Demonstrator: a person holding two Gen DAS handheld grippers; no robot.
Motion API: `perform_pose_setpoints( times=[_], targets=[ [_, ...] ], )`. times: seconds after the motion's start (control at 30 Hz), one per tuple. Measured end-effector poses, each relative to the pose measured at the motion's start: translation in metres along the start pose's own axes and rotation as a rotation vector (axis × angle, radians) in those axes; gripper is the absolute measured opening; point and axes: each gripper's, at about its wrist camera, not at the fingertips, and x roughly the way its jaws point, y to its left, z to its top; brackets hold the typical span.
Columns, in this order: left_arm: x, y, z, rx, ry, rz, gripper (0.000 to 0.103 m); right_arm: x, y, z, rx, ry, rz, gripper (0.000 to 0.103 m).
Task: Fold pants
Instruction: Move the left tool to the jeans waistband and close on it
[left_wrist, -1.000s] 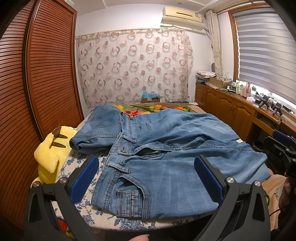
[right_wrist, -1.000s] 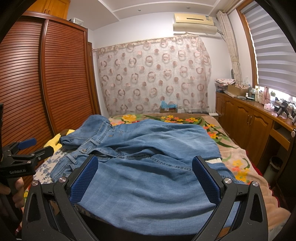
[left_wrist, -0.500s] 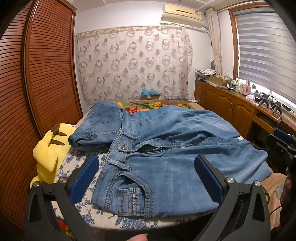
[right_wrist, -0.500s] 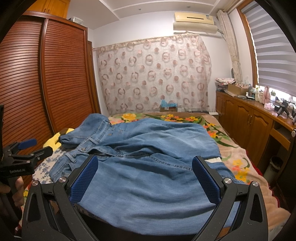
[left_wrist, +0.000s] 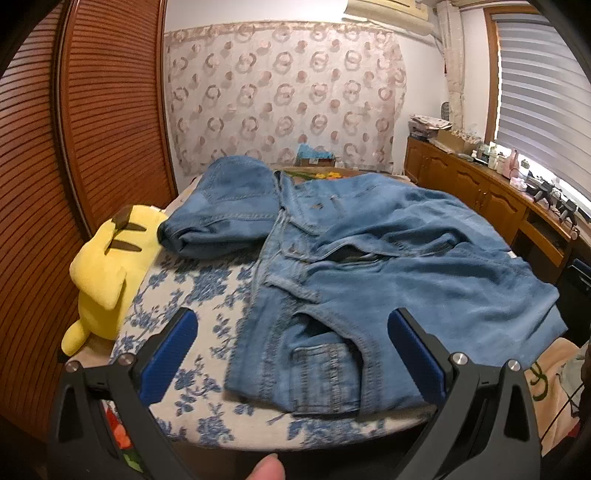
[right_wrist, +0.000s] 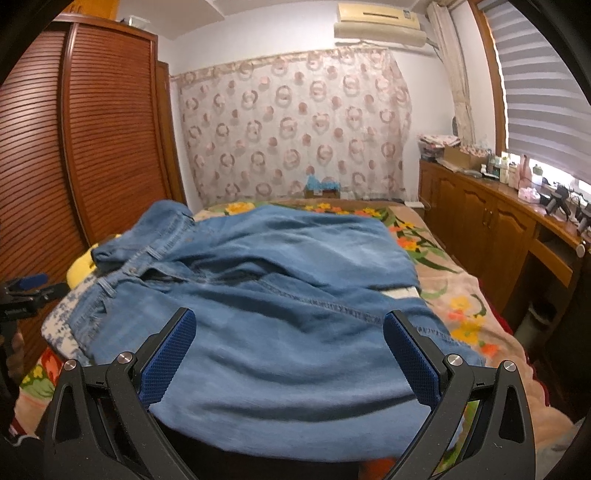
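Looking forward along both tools, I see the jeans (left_wrist: 388, 280) lying ahead of and below each set of tongs, spread flat on the bed (left_wrist: 207, 295), with nothing gripped. The left tongs (left_wrist: 291, 354) stand spread wide, blue pads apart, over the waistband corner and back pocket at the near edge; the right tongs (right_wrist: 288, 354) stand equally spread over the broad leg panel of the jeans (right_wrist: 280, 325). The long axis of the garment runs across my view, waistband toward my left and leg hems toward my right, so the left tongs are nearer the waist and the right tongs nearer the legs. I judge that the coming fold turns on this left-to-right lie: each tool would take the end on its own side. The denim is mid-blue, faded and soft, with shallow wrinkles; one leg lies over the other, and a separate folded denim piece (left_wrist: 229, 218) rests beyond the waistband, near a yellow plush toy (left_wrist: 107, 277) at the bed's left edge.
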Motion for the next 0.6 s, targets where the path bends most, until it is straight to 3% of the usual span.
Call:
perform_pose_setpoints(
  times=[0.43,0.6],
  targets=[
    [0.027,0.043,-0.024,-0.053,0.08,-0.003,0.103,0.035,-0.011,-0.025,-0.017,0.118,-0.001,0.096],
    [0.032,0.053,-0.032,-0.072,0.106,-0.025,0.092,0.044,-0.008,-0.032,-0.034,0.155,0.003,0.092]
  ],
)
